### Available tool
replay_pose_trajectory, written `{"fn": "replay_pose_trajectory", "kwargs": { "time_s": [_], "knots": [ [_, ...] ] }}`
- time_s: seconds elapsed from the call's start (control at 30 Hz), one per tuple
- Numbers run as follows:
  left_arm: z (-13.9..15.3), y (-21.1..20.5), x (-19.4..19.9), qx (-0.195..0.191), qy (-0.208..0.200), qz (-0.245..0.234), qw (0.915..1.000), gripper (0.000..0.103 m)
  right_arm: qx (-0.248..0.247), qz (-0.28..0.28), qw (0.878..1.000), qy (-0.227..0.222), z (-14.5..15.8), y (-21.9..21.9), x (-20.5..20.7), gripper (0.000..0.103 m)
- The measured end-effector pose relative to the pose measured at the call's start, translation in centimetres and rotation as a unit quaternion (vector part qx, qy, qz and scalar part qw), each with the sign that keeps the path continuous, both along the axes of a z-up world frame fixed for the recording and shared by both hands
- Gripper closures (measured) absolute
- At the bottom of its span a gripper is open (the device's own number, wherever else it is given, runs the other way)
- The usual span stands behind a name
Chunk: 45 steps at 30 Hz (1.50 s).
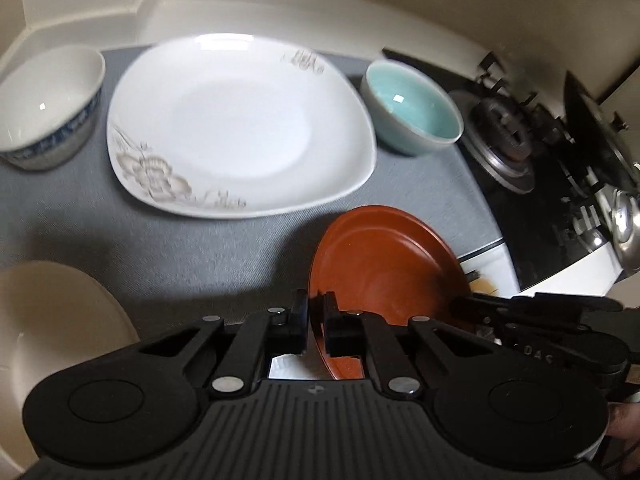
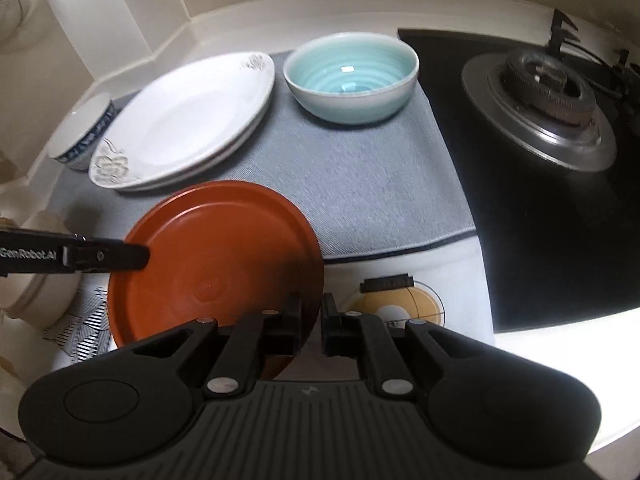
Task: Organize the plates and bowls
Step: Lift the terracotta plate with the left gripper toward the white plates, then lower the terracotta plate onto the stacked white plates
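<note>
- The left tool (image 1: 316,320) is pinching the near rim of the reddish-brown plate (image 1: 384,264), one finger on each face of the rim.
- In the right wrist view the left tool (image 2: 136,256) reaches in from the left and grips the plate's (image 2: 216,264) left edge.
- The right tool (image 2: 311,320) grips the same plate at its near right edge, fingers drawn in close on the rim.
- The plate is tilted and held over the front edge of the grey mat (image 2: 360,184) on the counter (image 2: 460,280).
- Behind it a white square plate with grey flowers (image 1: 240,124) lies on the mat; from the right wrist it looks like two stacked plates (image 2: 184,124).
- A blue-and-white patterned bowl (image 1: 48,108) stands just left of the white plate, and a pale turquoise bowl (image 2: 352,76) to its right, both upright.
- A gas burner (image 2: 548,96) sits on the black hob (image 2: 520,240) right of the mat.
- A cream round dish (image 1: 60,320) shows at the lower left.
</note>
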<state>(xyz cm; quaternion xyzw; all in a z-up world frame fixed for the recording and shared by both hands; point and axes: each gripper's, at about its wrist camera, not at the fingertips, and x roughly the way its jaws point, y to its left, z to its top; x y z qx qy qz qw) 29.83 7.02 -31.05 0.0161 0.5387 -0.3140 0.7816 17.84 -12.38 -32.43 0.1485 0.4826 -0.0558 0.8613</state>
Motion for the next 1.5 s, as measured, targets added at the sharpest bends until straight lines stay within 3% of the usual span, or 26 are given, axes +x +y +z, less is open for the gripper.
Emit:
{"fn": "replay_pose_trajectory", "kwargs": {
  "time_s": [0.1,0.2,0.27,0.6,1.07,1.27,1.5],
  "knots": [
    [1.3,0.3,0.7,0.015,0.026,0.006,0.9995,0.096,0.009,-0.006,1.0,0.002,1.1,0.3,0.1,0.094],
    [2.1,-0.1,0.8,0.057,0.023,-0.005,0.9981,0.096,0.013,-0.014,1.0,0.001,2.3,0.8,0.6,0.095],
    [2.5,-0.1,1.0,0.062,0.023,0.0,0.9978,0.096,0.008,-0.017,1.0,-0.002,3.1,1.2,1.0,0.095],
    [4.0,2.7,3.4,0.009,0.055,0.034,0.9979,0.096,-0.022,-0.003,0.999,-0.024,7.2,2.7,3.2,0.095],
    [10.6,6.4,7.3,-0.091,0.012,0.082,0.9924,0.096,-0.07,0.039,0.993,-0.086,15.4,4.5,7.8,0.094],
    [11.3,6.4,10.0,-0.123,-0.002,0.109,0.9864,0.096,-0.077,0.043,0.993,-0.075,15.1,4.4,10.3,0.093],
    [7.2,5.3,12.8,-0.079,0.041,0.123,0.9883,0.096,-0.061,0.04,0.995,-0.071,11.5,3.3,14.0,0.093]
  ]
}}
